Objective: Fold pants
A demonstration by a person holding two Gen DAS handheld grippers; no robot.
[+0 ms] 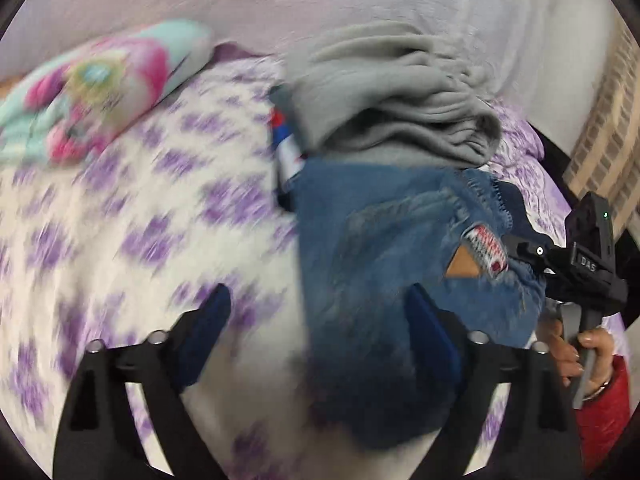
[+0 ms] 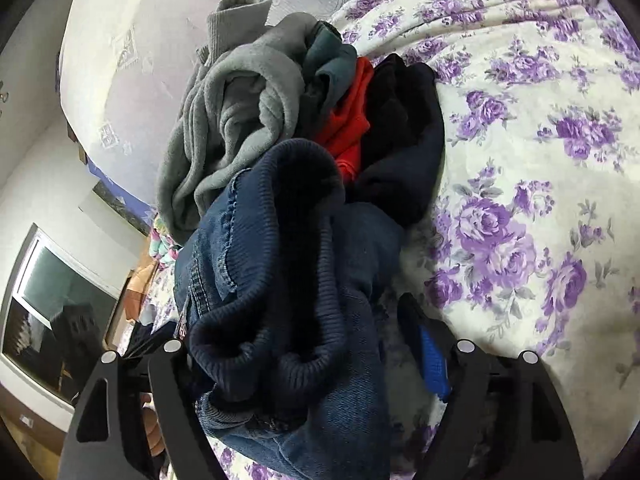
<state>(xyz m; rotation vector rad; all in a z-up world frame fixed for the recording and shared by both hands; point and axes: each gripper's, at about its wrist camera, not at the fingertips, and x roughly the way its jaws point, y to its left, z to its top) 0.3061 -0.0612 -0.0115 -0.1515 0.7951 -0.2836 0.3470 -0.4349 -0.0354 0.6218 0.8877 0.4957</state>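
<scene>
Left gripper (image 1: 318, 312): jaws stood wide apart, blue pads facing each other. The near edge of the denim lay between them, closer to the right-hand finger; the picture was blurred, and no pad could be seen pressing on the cloth.

Right gripper (image 2: 296, 340): jaws likewise spread wide. The ribbed dark-blue waistband of the jeans bunched up in the gap between them; the left finger's tip was hidden behind the cloth, so whether it touched could not be told. The right finger (image 2: 430, 354) stood apart from the fabric. In the left wrist view this tool appeared at the far right, carried in a hand (image 1: 586, 354) with a red sleeve (image 1: 604, 420).

Pants (image 1: 384, 264): blue jeans, crumpled, lying on the bed just ahead of both tools, an inner label and a tan patch showing near the waist.

Bedspread (image 2: 532, 184): white with purple roses, under everything.

Clothes pile, just beyond the jeans and touching them: grey fleece garment (image 2: 232, 120) on top, a red piece (image 2: 352, 116), a black piece (image 2: 404, 128), a dark teal piece (image 2: 332, 64).

Pillow (image 1: 100, 88): pink and turquoise, farther back at the left, near the pale wall.
</scene>
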